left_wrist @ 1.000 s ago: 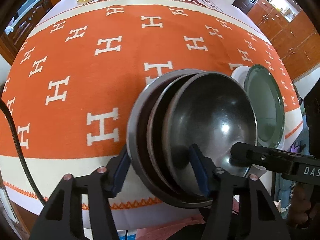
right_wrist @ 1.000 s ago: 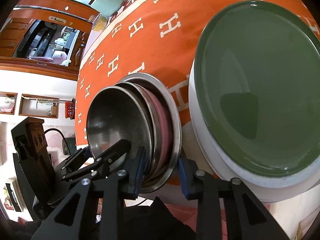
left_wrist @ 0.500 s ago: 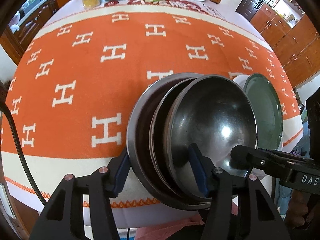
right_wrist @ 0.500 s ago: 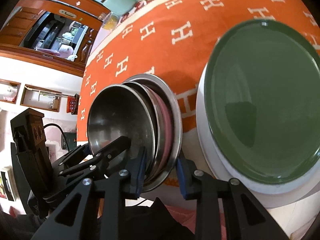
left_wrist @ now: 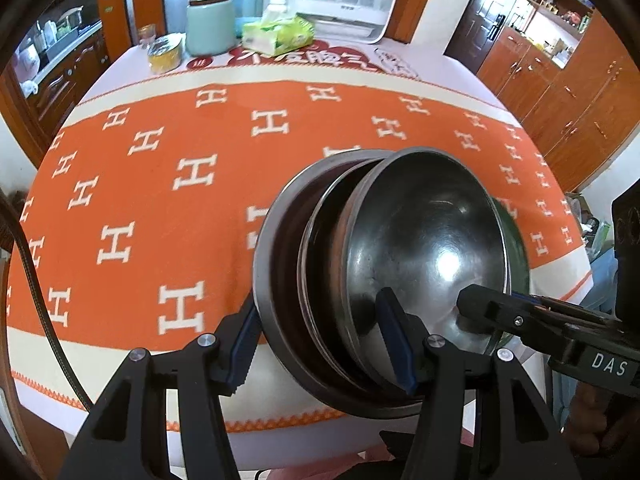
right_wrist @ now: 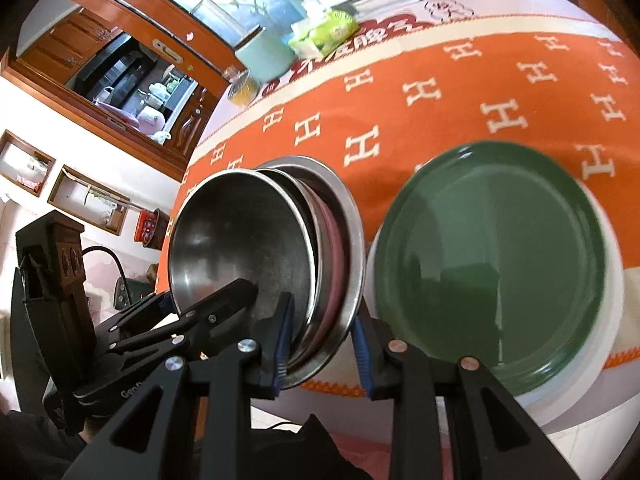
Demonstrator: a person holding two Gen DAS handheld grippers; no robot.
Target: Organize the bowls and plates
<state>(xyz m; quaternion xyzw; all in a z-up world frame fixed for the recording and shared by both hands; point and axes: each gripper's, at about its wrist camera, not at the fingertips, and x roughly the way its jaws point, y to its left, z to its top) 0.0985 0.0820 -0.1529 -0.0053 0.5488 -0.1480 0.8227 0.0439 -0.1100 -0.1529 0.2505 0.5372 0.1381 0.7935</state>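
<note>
The left gripper [left_wrist: 326, 342] and right gripper [right_wrist: 322, 344] both pinched the stack of metal bowls [left_wrist: 400, 264], held up just left of the green plate [right_wrist: 492, 264].

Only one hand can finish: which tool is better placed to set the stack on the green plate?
Right, probably: the right tool clamps the stack beside the green plate; the left tool grips the side away from it.

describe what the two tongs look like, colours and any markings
Both tongs, left and right, are matte black with triangular cut-outs, silver screw heads and blue ribbed pads. The right one's side reads "DAS" in white. A black cable runs beside the left.
</note>
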